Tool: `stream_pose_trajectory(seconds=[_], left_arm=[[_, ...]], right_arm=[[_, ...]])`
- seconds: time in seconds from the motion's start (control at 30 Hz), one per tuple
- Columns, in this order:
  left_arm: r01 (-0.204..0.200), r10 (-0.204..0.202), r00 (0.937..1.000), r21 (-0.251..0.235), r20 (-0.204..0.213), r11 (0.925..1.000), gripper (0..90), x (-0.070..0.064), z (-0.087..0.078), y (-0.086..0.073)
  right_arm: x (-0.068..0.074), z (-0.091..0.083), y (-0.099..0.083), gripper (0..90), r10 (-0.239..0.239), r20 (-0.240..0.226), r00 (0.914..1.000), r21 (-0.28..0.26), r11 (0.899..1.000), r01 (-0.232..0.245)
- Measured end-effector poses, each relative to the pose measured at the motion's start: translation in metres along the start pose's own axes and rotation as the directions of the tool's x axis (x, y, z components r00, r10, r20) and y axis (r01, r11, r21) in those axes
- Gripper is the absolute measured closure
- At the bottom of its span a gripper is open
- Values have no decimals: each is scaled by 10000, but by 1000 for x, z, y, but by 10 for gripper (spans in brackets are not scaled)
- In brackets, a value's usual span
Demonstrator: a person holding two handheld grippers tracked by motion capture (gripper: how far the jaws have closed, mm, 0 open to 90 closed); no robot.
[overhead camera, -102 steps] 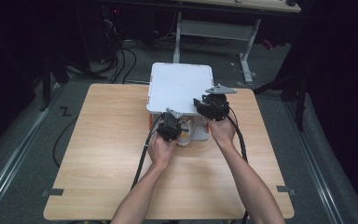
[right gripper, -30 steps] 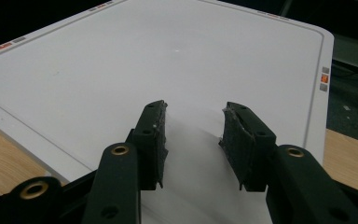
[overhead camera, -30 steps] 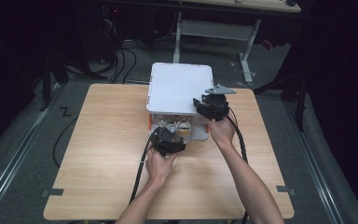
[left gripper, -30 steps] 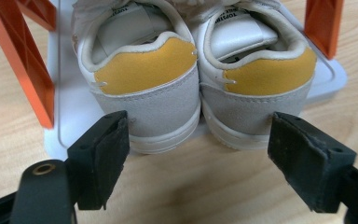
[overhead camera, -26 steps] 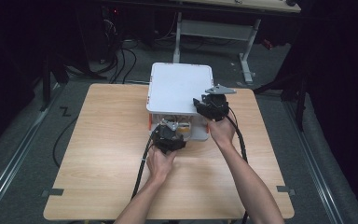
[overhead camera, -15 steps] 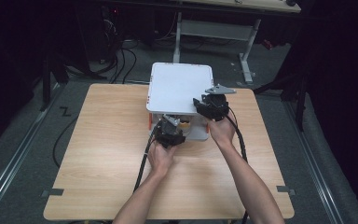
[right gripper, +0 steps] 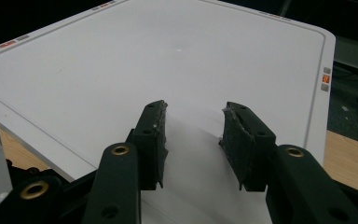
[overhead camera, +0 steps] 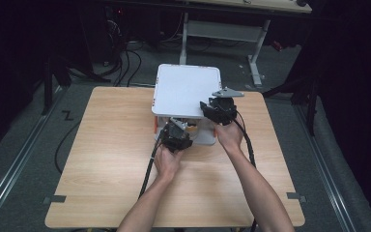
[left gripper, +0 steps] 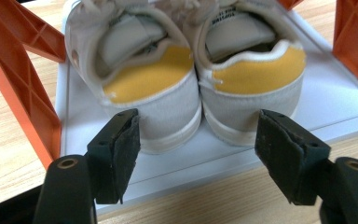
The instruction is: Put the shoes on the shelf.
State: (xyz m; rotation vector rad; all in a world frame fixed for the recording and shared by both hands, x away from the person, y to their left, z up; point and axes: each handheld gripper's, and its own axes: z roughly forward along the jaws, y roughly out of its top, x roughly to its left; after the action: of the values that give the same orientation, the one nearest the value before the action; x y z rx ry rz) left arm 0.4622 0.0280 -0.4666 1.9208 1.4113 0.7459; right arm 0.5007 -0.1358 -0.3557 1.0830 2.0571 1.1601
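The left gripper (left gripper: 196, 140) had its jaws spread wide, the pair of shoes (left gripper: 191, 79) sitting at twelve o'clock between them on the lower white shelf (left gripper: 335, 93). The right gripper (right gripper: 193, 140) hovered with jaws parted over the top shelf (right gripper: 121, 60)

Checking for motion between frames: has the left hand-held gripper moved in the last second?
Yes. The left hand-held gripper moved forward, toward the white shelf unit, from nearer the table's near edge.

Black left tool (left gripper: 196, 156) and right tool (right gripper: 196, 142): rough pads, brass rivets, trailing black cables, bare forearms
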Motion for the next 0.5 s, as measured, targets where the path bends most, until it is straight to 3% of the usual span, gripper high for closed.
stream_pose_trajectory(seconds=[0.5], left_arm=[[-127, 139, 9979, -200, 625, 9997, 238, 7, -17, -5]], right_arm=[[-1, 0, 1, 588, 54, -35, 10000, 55, 10000, -54]])
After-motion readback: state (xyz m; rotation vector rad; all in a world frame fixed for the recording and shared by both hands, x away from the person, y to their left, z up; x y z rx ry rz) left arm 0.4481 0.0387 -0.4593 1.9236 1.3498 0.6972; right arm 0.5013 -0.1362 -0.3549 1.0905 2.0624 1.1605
